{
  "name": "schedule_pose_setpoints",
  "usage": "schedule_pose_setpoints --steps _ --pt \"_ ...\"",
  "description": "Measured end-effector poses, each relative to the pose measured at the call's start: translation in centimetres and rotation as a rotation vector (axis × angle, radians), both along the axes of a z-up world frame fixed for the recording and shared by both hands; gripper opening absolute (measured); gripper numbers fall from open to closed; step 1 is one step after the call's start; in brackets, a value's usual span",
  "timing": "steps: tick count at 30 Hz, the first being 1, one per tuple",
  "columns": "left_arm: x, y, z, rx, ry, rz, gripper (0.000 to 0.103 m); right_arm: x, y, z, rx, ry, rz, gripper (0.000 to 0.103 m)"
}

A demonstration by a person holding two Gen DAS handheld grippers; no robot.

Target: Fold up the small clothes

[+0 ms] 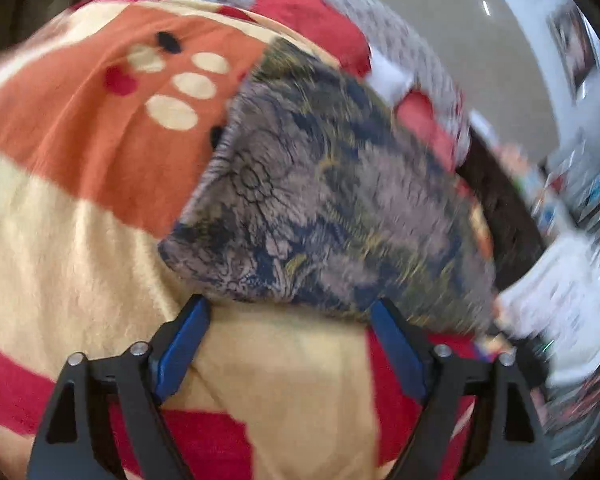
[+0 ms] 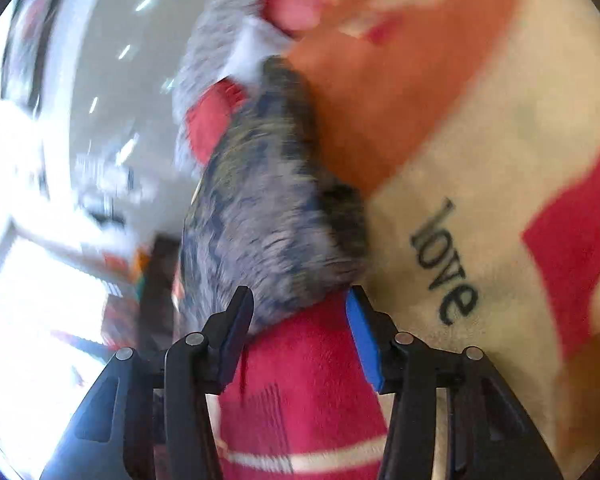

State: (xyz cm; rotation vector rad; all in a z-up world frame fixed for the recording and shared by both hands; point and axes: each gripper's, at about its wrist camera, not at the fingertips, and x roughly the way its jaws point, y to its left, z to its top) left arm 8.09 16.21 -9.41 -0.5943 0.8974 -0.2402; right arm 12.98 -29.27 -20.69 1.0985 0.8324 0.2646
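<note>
Patterned cloth [image 1: 324,200] lying folded on the blanket [image 1: 60,240], near its far edge beside a grey-and-red pile [image 1: 340,20]. Left gripper [image 1: 288,312] spread wide, empty; right gripper [image 2: 300,300] parted, gripping nothing. Best pressing the fold flat, then squaring corners.

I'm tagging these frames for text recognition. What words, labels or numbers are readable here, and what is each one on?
"love": black lowercase letters on the cream part of the blanket, seen in the right wrist view, running sideways.
Posters or pictures on the far wall: too blurred to read.
Boxes or packages at the room's edge: too blurred to read.
The patterned cloth: no text visible.
</note>
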Motion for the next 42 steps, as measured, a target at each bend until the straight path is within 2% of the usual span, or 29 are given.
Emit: schedule_pose_setpoints --steps 3,7,11,15,16,17,18,20,22,24,25,27,30,31,32,37,42 --pt "0.3 1.6 -0.4 -0.107 0.003 0.052 0.087 1.0 0.1 -0.9 0.02 -0.053 -0.022 0.036" --pt "2.5 3.2 -0.7 -0.17 -0.001 0.109 0.087 3.1 0.7 -2.2 0.029 -0.087 -0.019 0.035" --pt "3.9 3.5 -0.4 -0.161 -0.013 0.124 0.09 4.4 0.9 -3.0 -0.02 -0.109 -0.029 0.024" --pt "4.5 3.5 -0.4 -0.14 -0.01 0.137 0.088 2.5 0.4 -2.5 -0.039 -0.131 -0.033 0.019" --pt "4.5 3.5 -0.3 -0.119 -0.002 0.14 0.07 1.5 0.0 -2.6 -0.039 -0.128 -0.035 0.017" --pt "4.9 3.4 -0.4 -0.091 0.018 0.141 0.037 1.1 -0.2 -2.2 -0.044 -0.123 -0.039 0.015" --pt "5.2 3.4 -0.7 -0.081 0.051 0.141 0.025 0.6 -0.2 -1.9 -0.058 -0.122 -0.042 0.014" --pt "5.1 4.0 -1.2 -0.126 0.07 0.153 0.022 -1.1 0.0 -0.1 -0.098 -0.137 -0.055 0.013" --pt "4.7 4.2 -1.0 -0.119 0.065 0.152 0.022 -1.8 0.4 1.8 -0.136 -0.175 -0.056 0.01" --pt "4.8 4.1 -1.0 -0.107 0.065 0.146 0.026 -2.6 0.3 2.5 -0.156 -0.197 -0.051 0.01" --pt "4.9 4.1 -1.2 -0.116 0.073 0.148 0.033 -2.6 0.2 2.4 -0.154 -0.187 -0.046 0.01" --pt "5.1 4.2 -1.4 -0.148 0.073 0.156 0.036 -1.8 0.5 2.1 -0.139 -0.149 -0.037 0.01" --pt "4.7 4.2 -1.1 -0.117 0.083 0.169 0.013 -1.6 0.3 2.5 -0.134 -0.128 -0.035 0.01" --pt "4.3 4.3 -0.8 -0.115 0.077 0.169 0.009 -1.6 0.3 2.9 -0.145 -0.132 -0.029 0.006" --pt "3.8 4.4 -0.2 -0.099 0.069 0.16 0.008 -1.9 0.2 3.5 -0.144 -0.149 -0.02 0.0" --pt "0.5 4.4 2.2 -0.119 0.051 0.079 0.007 -4.7 -1.1 7.6 -0.152 -0.191 0.018 0.0" --pt "-4.6 5.0 1.5 -0.194 0.116 0.021 0.007 -10.1 -3.0 9.7 -0.149 -0.181 0.048 0.0"
